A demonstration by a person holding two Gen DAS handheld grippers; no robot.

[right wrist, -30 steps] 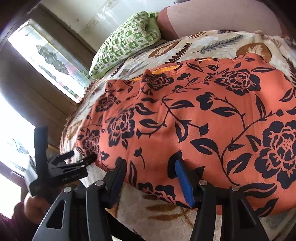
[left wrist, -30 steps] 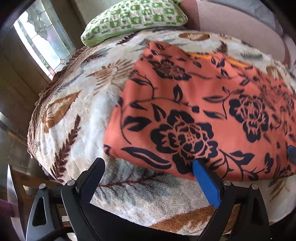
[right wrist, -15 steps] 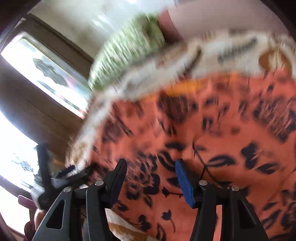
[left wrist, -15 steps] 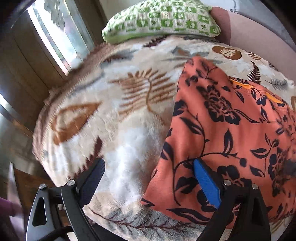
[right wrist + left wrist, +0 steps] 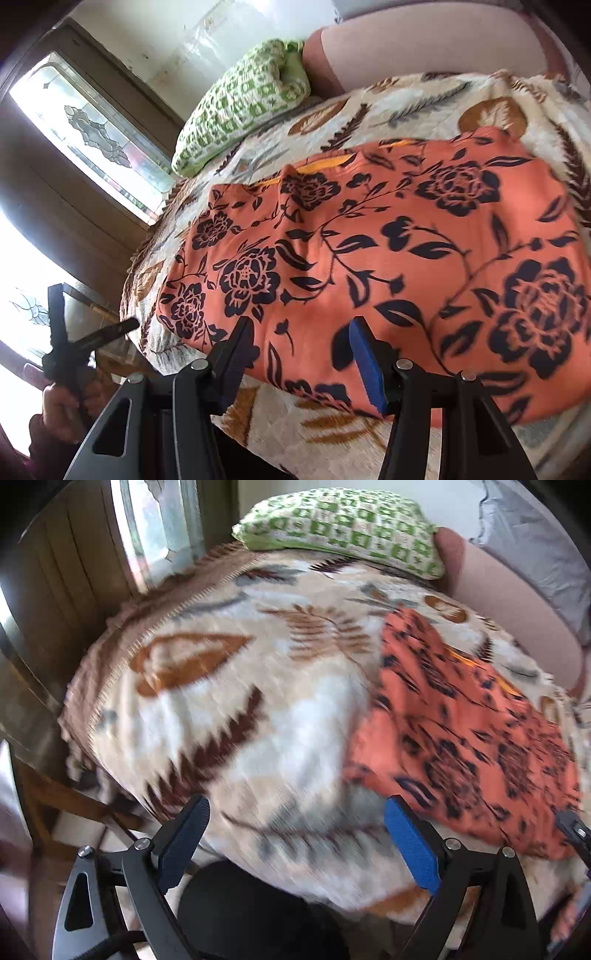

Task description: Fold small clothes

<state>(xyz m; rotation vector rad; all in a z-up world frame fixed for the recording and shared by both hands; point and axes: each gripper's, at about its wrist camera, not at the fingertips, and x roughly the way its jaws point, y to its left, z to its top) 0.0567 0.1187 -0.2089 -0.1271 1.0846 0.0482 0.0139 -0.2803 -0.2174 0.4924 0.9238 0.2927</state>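
Note:
An orange garment (image 5: 461, 731) with a black flower print lies flat on a leaf-patterned blanket (image 5: 229, 709). In the blurred left wrist view my left gripper (image 5: 299, 834) is open over bare blanket, just left of the garment's near left corner, with nothing between its fingers. In the right wrist view the garment (image 5: 388, 251) fills the middle. My right gripper (image 5: 301, 354) stands open over the garment's near edge, with cloth lying below the gap and no pinch on it. The left gripper (image 5: 92, 308) shows at far left, open, held by a hand (image 5: 62, 402).
A green and white pillow (image 5: 240, 107) lies at the far end of the bed against a pink headboard (image 5: 424, 48). Windows (image 5: 92, 129) and wood panelling stand along the left side. The blanket's edge (image 5: 92, 701) drops off at the left, above a wooden frame.
My left gripper has swung left, from over the garment's near edge to bare blanket beside its corner. The right wrist view blurred briefly and is back near where it was.

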